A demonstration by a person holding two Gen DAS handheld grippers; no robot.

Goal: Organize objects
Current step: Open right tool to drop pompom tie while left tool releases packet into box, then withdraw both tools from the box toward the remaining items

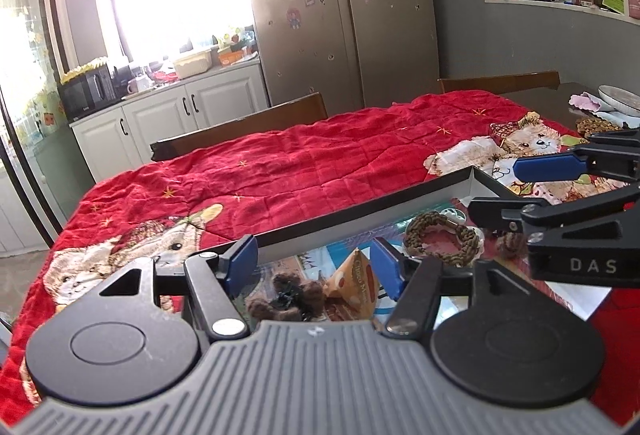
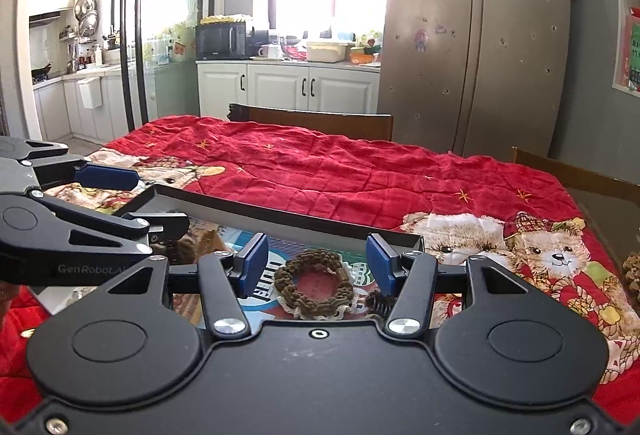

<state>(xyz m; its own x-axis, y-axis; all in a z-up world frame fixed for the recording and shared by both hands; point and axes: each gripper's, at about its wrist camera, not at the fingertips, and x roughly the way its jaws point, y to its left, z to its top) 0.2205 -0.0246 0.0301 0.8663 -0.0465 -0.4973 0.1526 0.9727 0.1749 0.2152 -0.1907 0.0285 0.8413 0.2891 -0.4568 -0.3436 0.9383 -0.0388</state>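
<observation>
- Braided brown hair tie (image 2: 316,285) lies flat inside the shallow tray (image 1: 360,209), on printed packets. Soft and light by the look of it, limp when lifted; the lace trim at its near edge could snag. Best hold judged to be across one side of the braid, not over the whole ring.
- Dark brown fuzzy clip (image 1: 288,301) sits in the tray's left part, touching a triangular snack packet (image 1: 356,281). The fuzzy parts look soft; the black part at the middle looks harder and is the better place to pinch. Packet likely crinkly and slippery.
- Right gripper (image 2: 316,269): jaws apart at middling width, nothing between the pads; hair tie lies below and between them, untouched.
- Left gripper (image 1: 314,267): jaws apart, a little wider, empty; the clip lies low between them.
- Both grippers tilt down over the tray, side by side, near each other; each shows in the other's view.
- Tray rests on a red quilted cloth (image 2: 360,171) with bear prints.
</observation>
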